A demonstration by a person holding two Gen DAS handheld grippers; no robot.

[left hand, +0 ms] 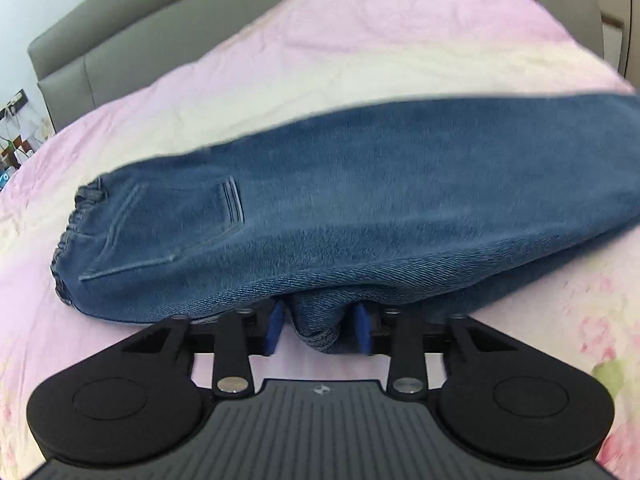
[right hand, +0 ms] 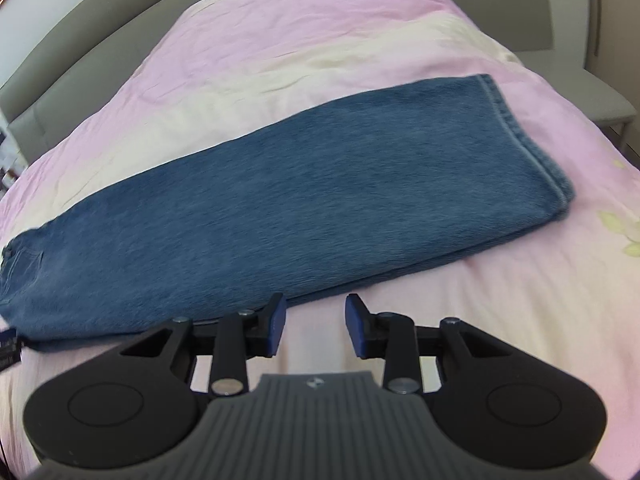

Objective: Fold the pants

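Blue denim pants (left hand: 360, 200) lie lengthwise on the bed, one leg folded over the other, waistband at the left and back pocket facing up. My left gripper (left hand: 320, 326) has a bunched fold of the pants' near edge between its blue pads, lifted slightly. In the right wrist view the pants (right hand: 300, 200) stretch from lower left to the hem at upper right. My right gripper (right hand: 315, 326) is open and empty over the sheet, just off the pants' near edge.
A pink and cream floral bedsheet (left hand: 360, 40) covers the bed. A grey padded headboard (left hand: 120, 28) runs along the far side. A grey chair (right hand: 580, 92) stands beside the bed at the right. Cluttered shelves (left hand: 16, 132) show at far left.
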